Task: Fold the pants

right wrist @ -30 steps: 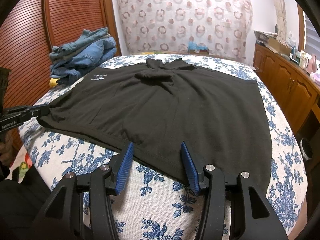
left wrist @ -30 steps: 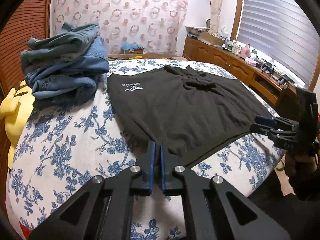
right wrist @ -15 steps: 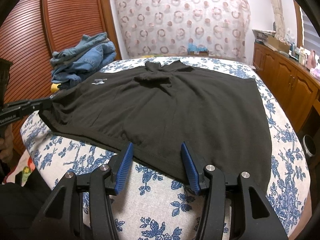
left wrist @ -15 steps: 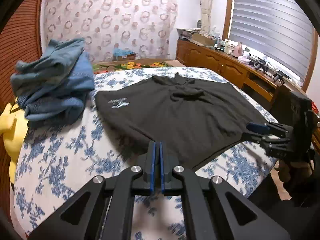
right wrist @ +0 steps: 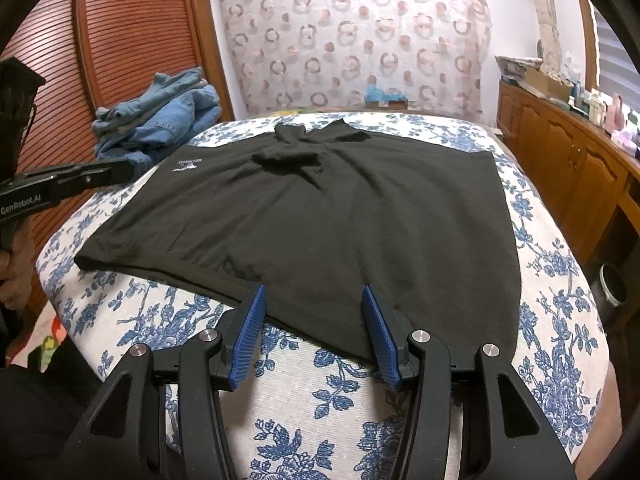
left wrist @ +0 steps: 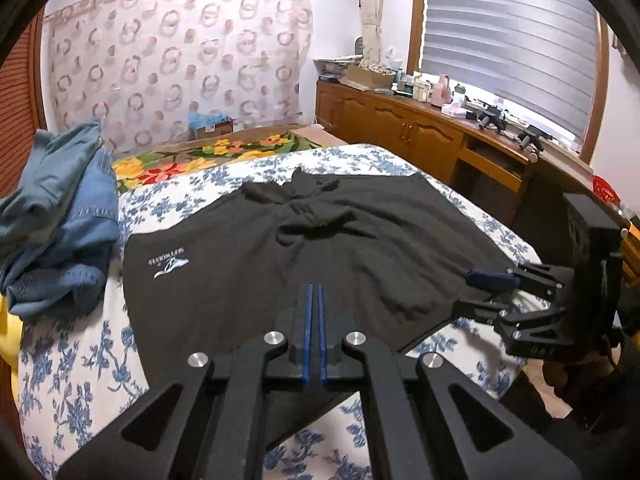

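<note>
Lying flat on bed, black pants, left gripper closed empty, right gripper jaws apart

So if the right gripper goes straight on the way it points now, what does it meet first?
Most likely the near hem of the black pants: the right gripper, jaws open, points down at it.
</note>
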